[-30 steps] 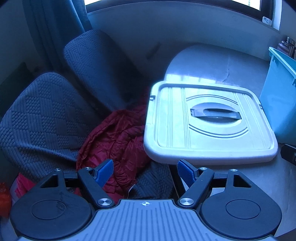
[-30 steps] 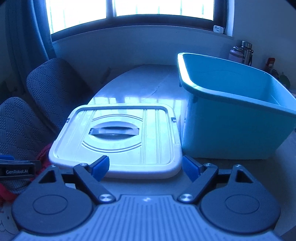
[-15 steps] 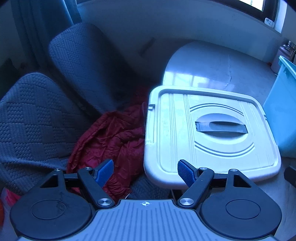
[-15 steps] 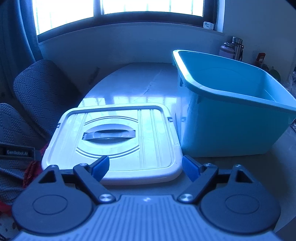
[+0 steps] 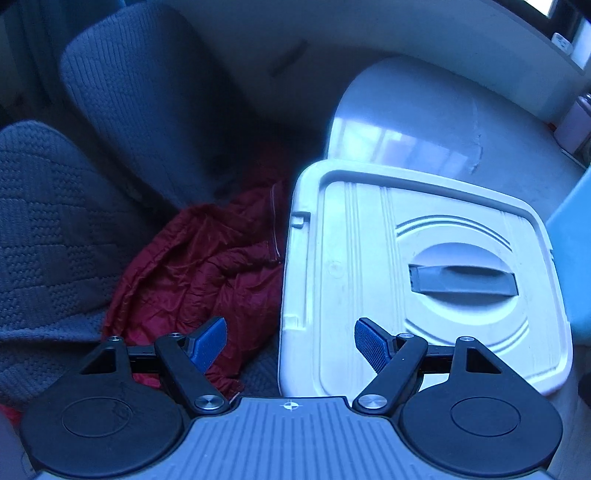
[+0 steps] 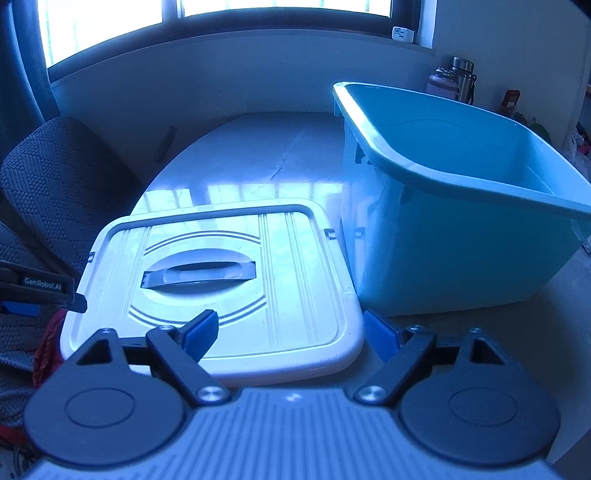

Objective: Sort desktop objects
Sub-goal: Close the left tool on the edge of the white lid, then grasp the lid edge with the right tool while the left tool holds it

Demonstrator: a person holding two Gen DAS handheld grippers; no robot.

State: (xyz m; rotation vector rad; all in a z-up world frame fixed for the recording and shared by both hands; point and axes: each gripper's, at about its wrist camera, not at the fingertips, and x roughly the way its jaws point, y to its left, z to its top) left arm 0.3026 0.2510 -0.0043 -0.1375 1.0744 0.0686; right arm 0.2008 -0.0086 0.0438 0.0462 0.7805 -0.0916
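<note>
Left wrist view — left claw [image 5: 290, 341] gaping, straddling lid [image 5: 369, 236] edge.

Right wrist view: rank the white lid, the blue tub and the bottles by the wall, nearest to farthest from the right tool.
1. White plastic lid, directly ahead, slightly left.
2. Blue plastic tub, ahead right.
3. Metal bottles, far right by the wall.

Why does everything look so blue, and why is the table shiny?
Right wrist view: the bright window is washed out and glares off the table; straight edges of the blue bin curve. Left wrist view: dimmer, chairs in shadow, white lid bowed.
</note>
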